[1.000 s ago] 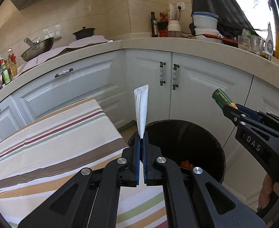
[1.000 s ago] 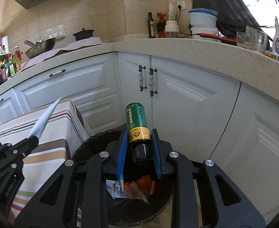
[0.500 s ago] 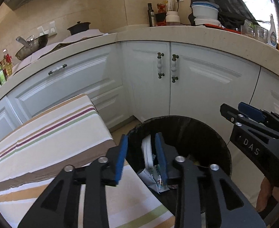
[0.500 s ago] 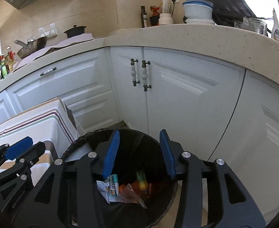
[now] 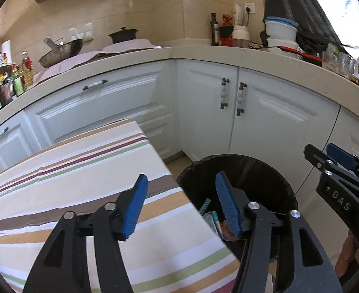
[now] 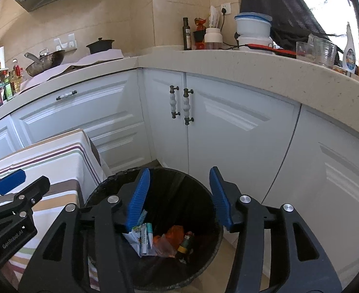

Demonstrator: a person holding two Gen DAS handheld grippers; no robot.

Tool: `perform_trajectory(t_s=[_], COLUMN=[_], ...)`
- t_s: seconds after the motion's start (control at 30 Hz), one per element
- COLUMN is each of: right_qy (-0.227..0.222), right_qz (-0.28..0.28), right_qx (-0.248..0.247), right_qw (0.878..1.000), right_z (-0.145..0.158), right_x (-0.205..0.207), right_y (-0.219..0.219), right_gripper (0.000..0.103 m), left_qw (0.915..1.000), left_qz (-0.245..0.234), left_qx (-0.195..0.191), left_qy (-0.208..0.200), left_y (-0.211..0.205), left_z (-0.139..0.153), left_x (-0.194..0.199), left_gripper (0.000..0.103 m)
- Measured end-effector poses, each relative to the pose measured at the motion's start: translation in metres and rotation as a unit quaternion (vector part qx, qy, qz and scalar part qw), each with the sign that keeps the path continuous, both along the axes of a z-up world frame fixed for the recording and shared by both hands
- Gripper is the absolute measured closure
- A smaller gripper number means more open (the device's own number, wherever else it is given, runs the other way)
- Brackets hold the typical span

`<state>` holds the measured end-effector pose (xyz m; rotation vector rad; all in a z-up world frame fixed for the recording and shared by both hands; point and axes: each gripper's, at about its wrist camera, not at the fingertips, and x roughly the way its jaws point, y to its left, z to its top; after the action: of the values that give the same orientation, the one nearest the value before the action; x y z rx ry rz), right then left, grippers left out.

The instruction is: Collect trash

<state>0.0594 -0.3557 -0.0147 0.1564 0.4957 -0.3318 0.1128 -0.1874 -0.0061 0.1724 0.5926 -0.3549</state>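
Note:
A black-lined trash bin (image 6: 179,183) stands on the floor by the white cabinets; it also shows in the left wrist view (image 5: 252,168). Inside lie a white wrapper (image 6: 142,239), orange wrappers (image 6: 169,241) and a green bottle (image 6: 185,243). My right gripper (image 6: 179,195) is open and empty above the bin. My left gripper (image 5: 181,207) is open and empty over the table's corner and the bin's left rim. The wrapper in the bin shows between its fingers (image 5: 210,216). Each gripper sees the other at its frame edge.
A table with a striped cloth (image 5: 69,171) stands left of the bin. White cabinet doors with handles (image 6: 179,105) are just behind the bin. The countertop (image 6: 252,66) above holds bottles, containers and a wok.
Both grippers opened. The white wrapper dropped from my left gripper and the green bottle from my right gripper into the bin. Both grippers have since opened wider.

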Motion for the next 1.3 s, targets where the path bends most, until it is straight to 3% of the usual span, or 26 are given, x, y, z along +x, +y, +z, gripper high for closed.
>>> perform_trajectory(t_s=[0.4,1.3], right_qy=[-0.016,-0.037], right_qz=[0.009,0.019], right_qx=[-0.018,-0.037], right_qw=[1.0,0.998], right_z=[0.024,0.049], right_x=[-0.037,-0.103], right_y=[0.035,0.084], right_gripper=[0.045,0.037], left_qw=[0.9991,0.9971], left_qz=[0.032,0.039], left_qx=[-0.009,-0.04], left_qy=[-0.027,-0.051], left_y=[0.046,0.102], left_z=[0.024,0.045], left_x=[-0.037,-0.092], left_gripper=[0.029,0.023])
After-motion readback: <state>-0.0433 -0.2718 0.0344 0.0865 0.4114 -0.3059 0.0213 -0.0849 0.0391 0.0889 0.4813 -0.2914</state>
